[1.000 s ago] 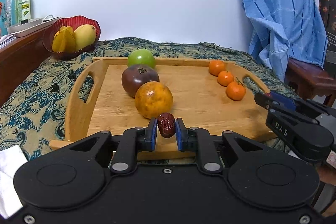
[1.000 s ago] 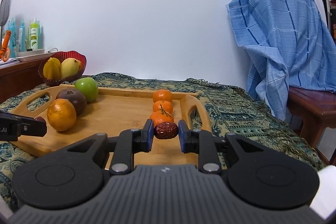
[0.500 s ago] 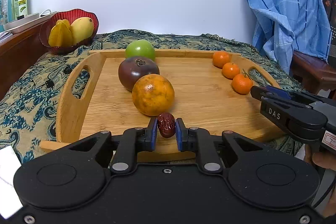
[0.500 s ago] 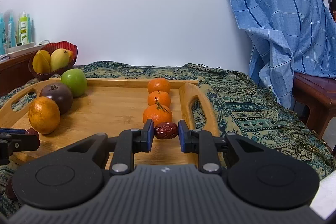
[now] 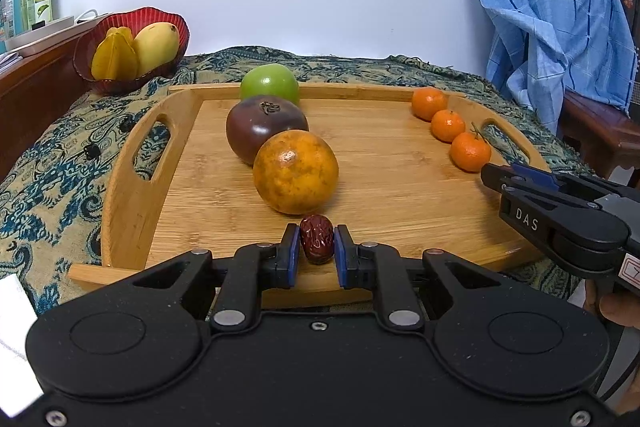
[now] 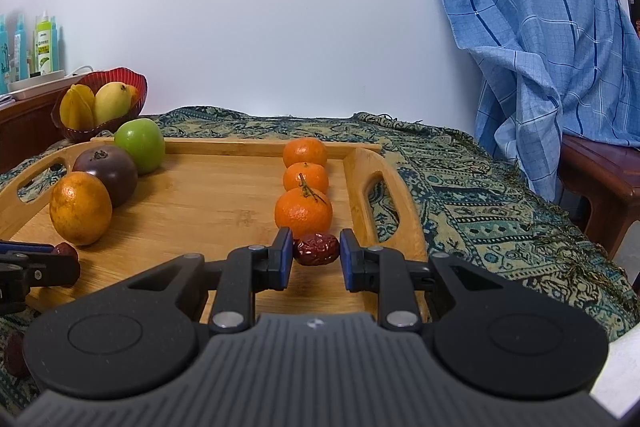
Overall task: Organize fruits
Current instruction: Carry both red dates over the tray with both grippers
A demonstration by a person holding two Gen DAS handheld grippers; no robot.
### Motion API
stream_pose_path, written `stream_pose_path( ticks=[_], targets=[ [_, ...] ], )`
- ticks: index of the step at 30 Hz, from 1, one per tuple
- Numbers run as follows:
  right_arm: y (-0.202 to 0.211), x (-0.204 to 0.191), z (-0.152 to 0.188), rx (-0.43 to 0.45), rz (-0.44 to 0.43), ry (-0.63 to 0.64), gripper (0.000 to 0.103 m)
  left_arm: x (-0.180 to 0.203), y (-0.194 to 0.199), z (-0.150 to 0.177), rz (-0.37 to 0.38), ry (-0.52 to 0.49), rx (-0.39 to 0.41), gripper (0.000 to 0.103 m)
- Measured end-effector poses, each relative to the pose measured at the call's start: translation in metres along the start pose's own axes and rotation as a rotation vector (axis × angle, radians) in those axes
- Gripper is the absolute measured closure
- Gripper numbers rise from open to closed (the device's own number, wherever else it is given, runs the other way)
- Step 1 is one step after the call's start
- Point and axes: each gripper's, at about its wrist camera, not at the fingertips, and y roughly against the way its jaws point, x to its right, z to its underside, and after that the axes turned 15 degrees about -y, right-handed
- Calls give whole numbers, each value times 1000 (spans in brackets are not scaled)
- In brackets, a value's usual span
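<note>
Wrinkled dark-red date (image 5: 317,238) clamped between left gripper (image 5: 316,254) pads, held just before big mottled orange (image 5: 295,171), judged to extend large-fruit row on bamboo handled tray (image 5: 404,163).

Second wrinkled red date (image 6: 316,248) pinched by right gripper (image 6: 315,259), held just before nearest small mandarin (image 6: 303,213), judged to continue small-fruit row.

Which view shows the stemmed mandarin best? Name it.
Right wrist view: the stemmed mandarin sits large and close, just beyond the jaws, stem clearly visible. In the left wrist view it is smaller, off toward the tray's right handle.
</note>
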Motion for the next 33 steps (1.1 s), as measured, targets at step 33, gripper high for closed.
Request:
stream_pose_path(
  ticks=[33],
  targets=[
    [-7,-2,3,-35,12,4,67,-2,-6,0,-15,0,-10,85]
  ],
)
